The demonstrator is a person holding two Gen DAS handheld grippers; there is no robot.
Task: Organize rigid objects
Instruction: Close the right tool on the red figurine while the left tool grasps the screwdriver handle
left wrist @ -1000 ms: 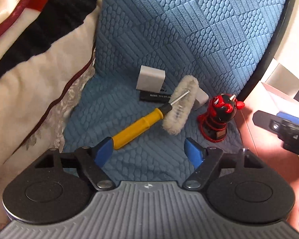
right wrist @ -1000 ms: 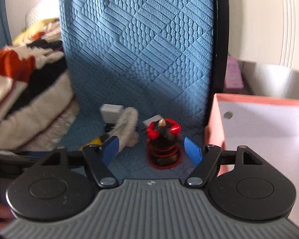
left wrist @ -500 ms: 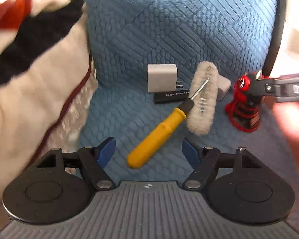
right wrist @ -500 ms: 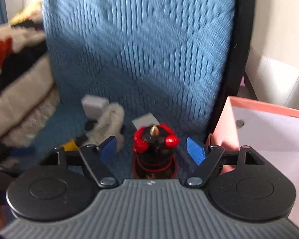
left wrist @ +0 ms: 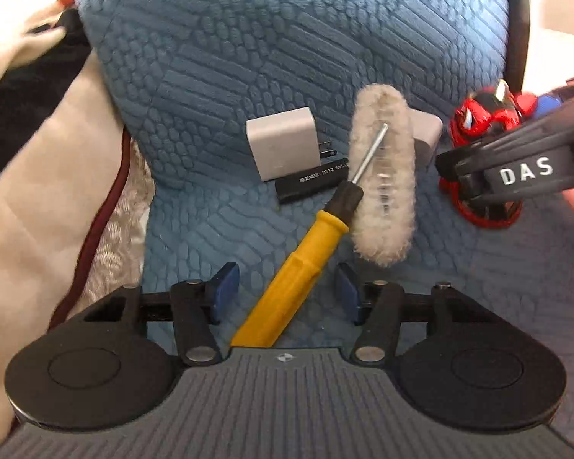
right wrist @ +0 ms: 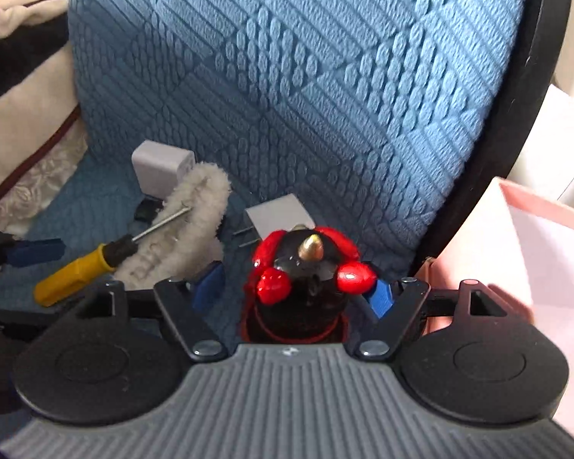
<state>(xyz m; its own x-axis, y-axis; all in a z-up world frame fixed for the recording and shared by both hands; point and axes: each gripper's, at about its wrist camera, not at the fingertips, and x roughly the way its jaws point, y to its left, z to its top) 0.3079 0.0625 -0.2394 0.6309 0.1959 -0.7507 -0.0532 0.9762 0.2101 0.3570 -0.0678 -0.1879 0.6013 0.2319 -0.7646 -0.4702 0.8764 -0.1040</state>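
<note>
Yellow screwdriver (left wrist: 302, 267) is lying on the blue chair seat (left wrist: 210, 237), its handle between the left tool's (left wrist: 287, 290) spread, unclenched fingers. Right tool (right wrist: 294, 290), also released, is straddling the red figurine (right wrist: 306, 279) beside the pink box (right wrist: 547, 252), likely its destination.

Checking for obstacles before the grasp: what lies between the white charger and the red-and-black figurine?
In the left wrist view, the fluffy roller with the screwdriver shaft across it lies between the white charger and figurine.

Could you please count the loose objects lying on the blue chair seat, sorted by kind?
White charger plugs: 2
Yellow-handled screwdriver: 1
Fluffy white brush: 1
Black stick with printed text: 1
Red-and-black toy figure: 1
Total: 6
</note>
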